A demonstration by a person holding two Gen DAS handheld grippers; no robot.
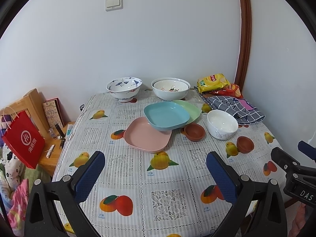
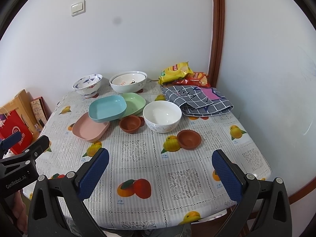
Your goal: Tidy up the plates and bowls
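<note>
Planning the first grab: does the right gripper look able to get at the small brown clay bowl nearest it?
Probably yes: the right gripper is open, and only bare tablecloth lies before the small brown clay bowl, which stands apart.

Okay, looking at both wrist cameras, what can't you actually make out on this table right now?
- Third small brown bowl: right wrist view, mostly hidden behind the nearer brown bowl; unseen in the left view.
- Green plate: the blue plate covers its left part in both views.
- Inner bowl design: too small to read.
- Table near edge: left view, cut off behind the left hand-held gripper.
</note>
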